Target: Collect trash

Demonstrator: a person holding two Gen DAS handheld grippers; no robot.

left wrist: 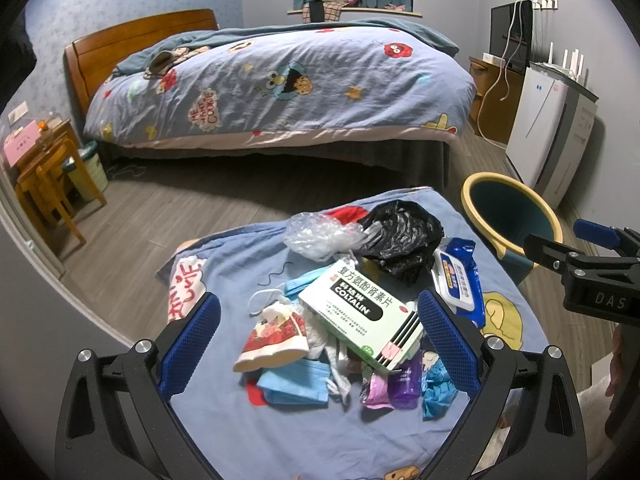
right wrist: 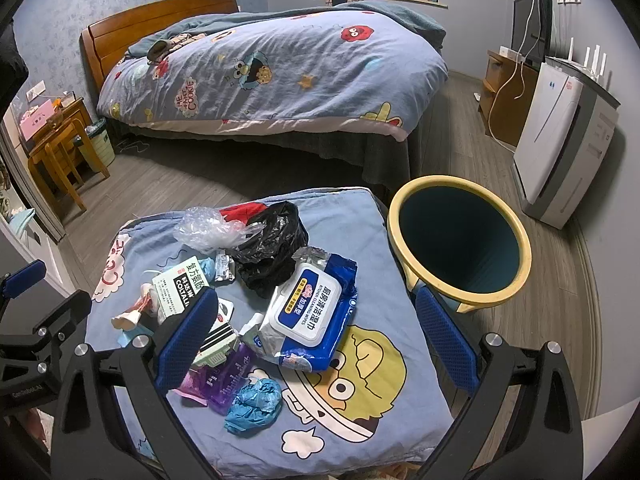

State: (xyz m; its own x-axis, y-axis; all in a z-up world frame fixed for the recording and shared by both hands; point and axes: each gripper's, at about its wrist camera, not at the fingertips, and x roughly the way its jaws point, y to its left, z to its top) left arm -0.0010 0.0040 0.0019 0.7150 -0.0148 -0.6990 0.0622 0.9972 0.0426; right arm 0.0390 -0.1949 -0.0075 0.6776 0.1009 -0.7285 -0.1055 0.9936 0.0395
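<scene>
Left wrist view. Left gripper: jaws wide apart, nothing held, poised over the litter heap on the cloth-covered tabletop. Medicine box: lies flat between the jaws, long axis running from 10 o'clock to 4 o'clock, striped end toward 4. Red-printed wrapper at 9 o'clock of the box; blue face mask at 7 o'clock. Bin: at 2 o'clock, just off the tabletop, apparently empty.

Right wrist view. Right gripper: jaws wide apart, empty. Wipes pack: flat between the jaws, long axis 1 to 7 o'clock, lid uppermost. Black bag at 11 o'clock; blue glove at 7 o'clock.

Step, as judged: first pick, nothing yet binned. Next move calls for lowering and closing across an item's short axis, then carrying toward the bin.
</scene>
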